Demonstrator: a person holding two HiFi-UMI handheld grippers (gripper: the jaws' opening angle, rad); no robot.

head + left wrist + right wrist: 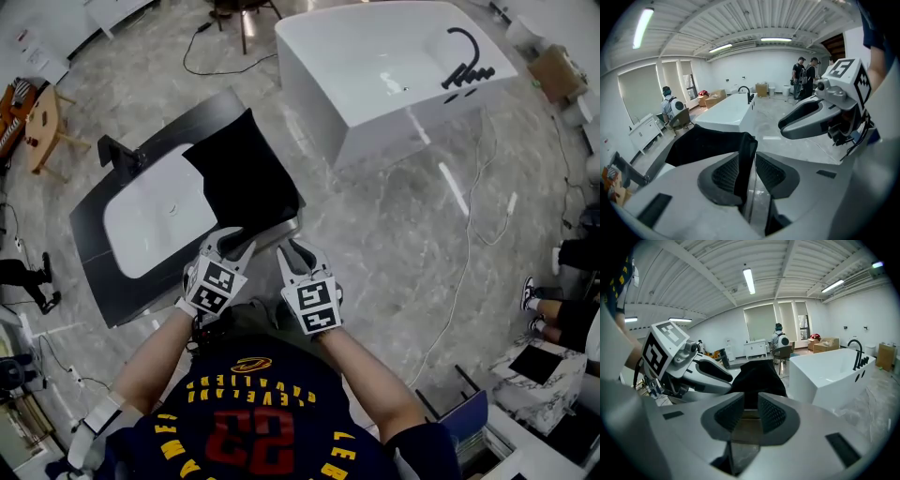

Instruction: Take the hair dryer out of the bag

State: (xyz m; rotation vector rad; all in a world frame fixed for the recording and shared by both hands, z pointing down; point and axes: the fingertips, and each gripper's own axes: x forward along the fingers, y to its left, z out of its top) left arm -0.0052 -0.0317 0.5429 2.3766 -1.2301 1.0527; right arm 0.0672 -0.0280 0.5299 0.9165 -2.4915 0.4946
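Head view, steeply downward. A dark grey table [105, 292] with an inset white oval basin [155, 217] stands on a grey marbled stone floor [403, 216]. A black soft fabric bag [246, 173] lies across the table's 3 o'clock end. The hair dryer is not visible in any view.

The left hand-held gripper [239, 242] is released: the bag's edge [743, 154] stands between its jaws with a gap at the right pad. The right hand-held gripper [291, 251], just beside it, is also released. Its jaws are slightly apart and empty, with the bag [757, 373] at 12 o'clock beyond them.

A white freestanding bathtub [375, 66] with a black tap [464, 56] stands at 1 o'clock. A white cable [469, 262] trails over the floor at 3 o'clock.
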